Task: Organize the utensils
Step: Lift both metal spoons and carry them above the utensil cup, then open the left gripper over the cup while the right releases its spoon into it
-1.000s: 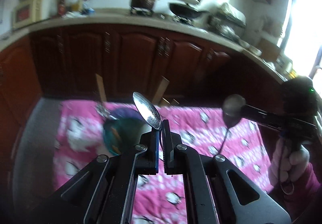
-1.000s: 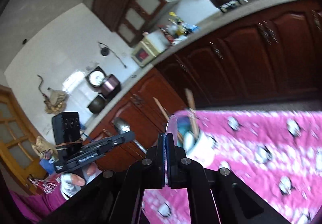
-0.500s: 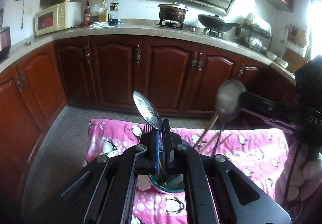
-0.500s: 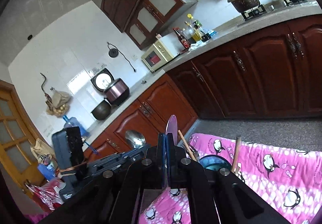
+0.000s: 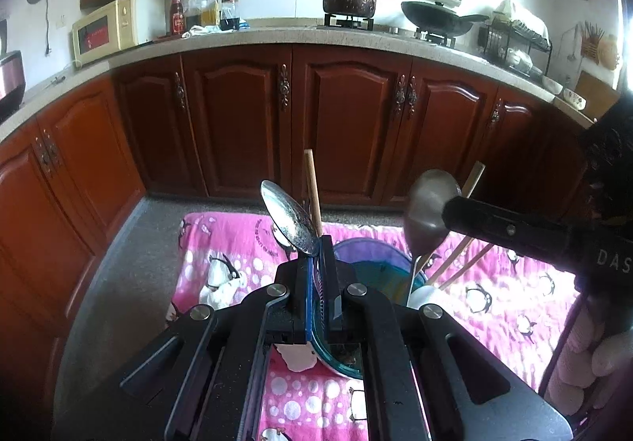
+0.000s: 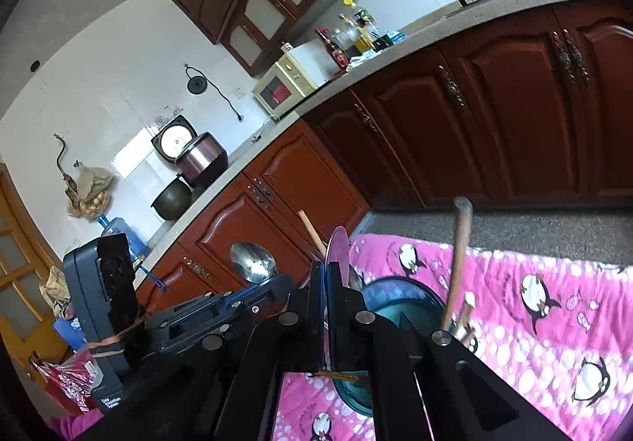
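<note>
Two claws each clamped on one spoon, left claw [image 5: 316, 270], right claw [image 6: 330, 282], one teal cup [image 5: 379, 274] holding chopsticks [image 5: 312, 191], pink cloth [image 5: 514, 306].

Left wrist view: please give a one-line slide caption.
Left gripper shut on a spoon above a teal cup; right gripper brings another spoon.

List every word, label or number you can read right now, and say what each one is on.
"DAS": white letters on the body of the right gripper, cut off by the picture's edge in the left wrist view.
Small white print low on the body of the left gripper, in the right wrist view: too small to read.
Bottle labels on the counter: too blurred to read.
Print on the pink cloth beside a penguin: too small to read.
</note>
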Motion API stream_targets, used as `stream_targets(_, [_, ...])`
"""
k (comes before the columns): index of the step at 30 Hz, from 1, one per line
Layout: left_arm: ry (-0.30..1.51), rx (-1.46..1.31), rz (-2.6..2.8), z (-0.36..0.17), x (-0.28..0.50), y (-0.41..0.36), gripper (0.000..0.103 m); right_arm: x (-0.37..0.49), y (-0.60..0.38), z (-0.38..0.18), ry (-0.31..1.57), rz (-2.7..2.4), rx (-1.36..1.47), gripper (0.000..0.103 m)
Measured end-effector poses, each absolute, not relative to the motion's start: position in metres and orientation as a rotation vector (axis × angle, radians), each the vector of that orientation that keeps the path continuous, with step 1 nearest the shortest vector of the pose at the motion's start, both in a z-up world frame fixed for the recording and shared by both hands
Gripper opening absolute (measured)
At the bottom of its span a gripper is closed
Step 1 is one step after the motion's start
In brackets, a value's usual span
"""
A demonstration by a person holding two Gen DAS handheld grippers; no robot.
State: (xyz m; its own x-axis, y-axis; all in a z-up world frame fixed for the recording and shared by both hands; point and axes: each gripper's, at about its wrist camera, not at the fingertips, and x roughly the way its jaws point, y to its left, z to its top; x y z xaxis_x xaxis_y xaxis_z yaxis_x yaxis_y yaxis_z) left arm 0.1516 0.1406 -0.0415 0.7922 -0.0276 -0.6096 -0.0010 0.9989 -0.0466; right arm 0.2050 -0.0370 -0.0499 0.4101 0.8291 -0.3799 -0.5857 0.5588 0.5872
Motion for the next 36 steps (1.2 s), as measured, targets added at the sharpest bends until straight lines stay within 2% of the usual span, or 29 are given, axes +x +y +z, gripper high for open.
stream_targets(21, [0.729,-0.071,-0.022,-0.071,0.155,0.126,0.002,0.173,-0.068,-0.088,0.801,0.826,0.311,0.001])
stream_targets(25, [0.751,-0.084,-0.025,-0.071,0.156,0.124,0.002,0.173,-0.073,-0.086,0.803,0.8,0.31,0.006])
stream_targets(27, [0.751,-0.092,-0.031,-0.07,0.155,0.124,0.007,0.174,-0.075,-0.087,0.807,0.787,0.32,0.011])
stream_targets(29, [0.75,-0.097,-0.03,-0.068,0.154,0.123,0.023,0.175,-0.079,-0.088,0.817,0.782,0.34,0.017])
stream_targets(31, [0.737,-0.101,-0.031,-0.065,0.151,0.124,0.031,0.174,-0.08,-0.089,0.82,0.774,0.337,0.017])
stream_targets(33, [0.728,-0.1,-0.031,-0.061,0.148,0.123,0.035,0.173,-0.08,-0.089,0.82,0.77,0.328,0.018])
stream_targets(36, [0.717,-0.1,-0.029,-0.055,0.144,0.123,0.044,0.17,-0.082,-0.086,0.811,0.761,0.326,0.026])
